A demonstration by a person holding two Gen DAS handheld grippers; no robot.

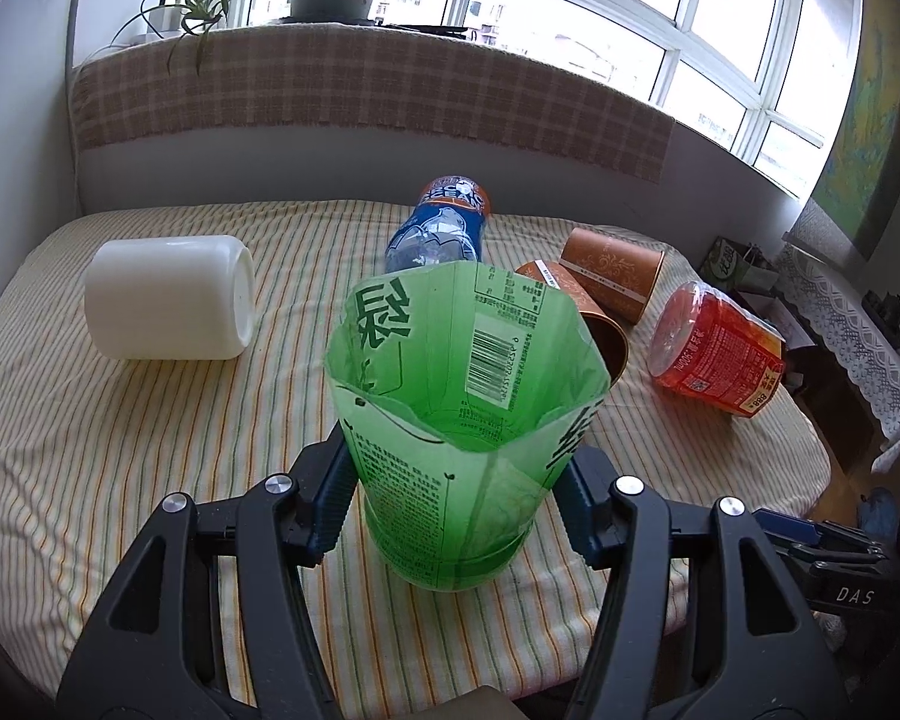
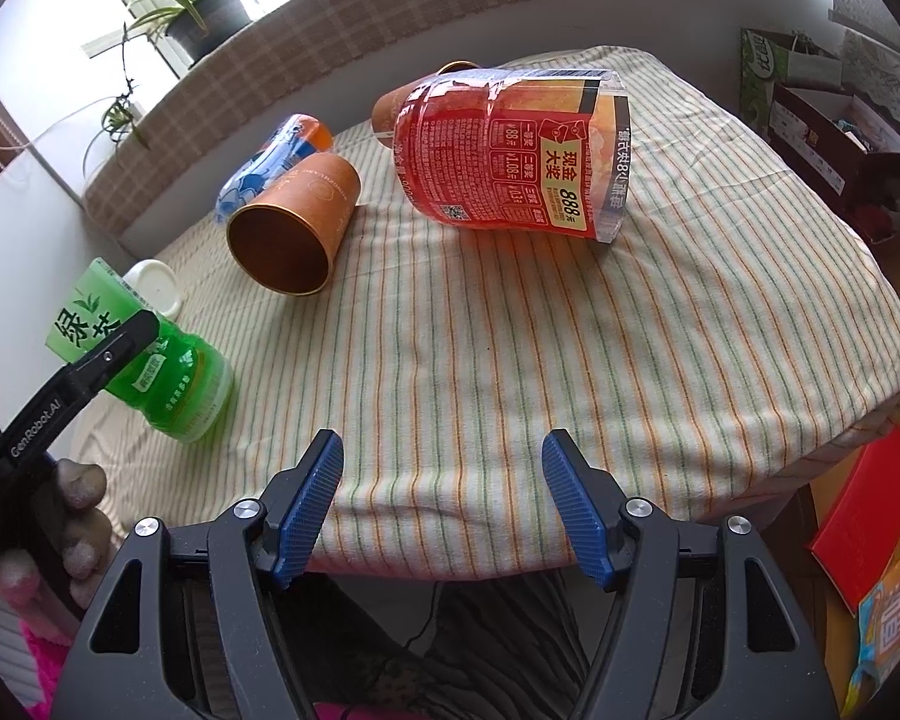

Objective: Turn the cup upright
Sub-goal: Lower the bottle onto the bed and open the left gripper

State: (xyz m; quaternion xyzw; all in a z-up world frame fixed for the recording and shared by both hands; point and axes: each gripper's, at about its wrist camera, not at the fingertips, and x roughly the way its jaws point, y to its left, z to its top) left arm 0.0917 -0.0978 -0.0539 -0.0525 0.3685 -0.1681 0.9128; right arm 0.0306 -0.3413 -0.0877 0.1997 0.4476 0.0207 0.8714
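plastic is what the green cup (image 1: 456, 420) is made of: a cut-down drink bottle, thin and see-through, with a ragged cut rim and a printed label. it is standing mouth up on the striped tablecloth (image 1: 120, 480), near the front edge of the table. judging by its thin wall, it is probably very light, is likely giving under a squeeze, and is fairly slick; the best hold looks to be low on the ribbed body, where the wall is stiffer than at the floppy rim.

the left gripper (image 1: 450, 504) is sitting around that lower body, one blue pad on each side. the pads are appearing to touch the wall, but whether they are pressing or just easing off i cannot tell. the right gripper (image 2: 444, 504) is hanging over the front edge of the table with its jaws wide apart and nothing between them.

further out, the other cups are lying on their sides: a white cup (image 1: 171, 297) to the left, a blue bottle cup (image 1: 438, 228) behind, two brown paper cups (image 1: 606, 294), and a red cup (image 1: 717, 348) to the right. these are looking like the remaining work.
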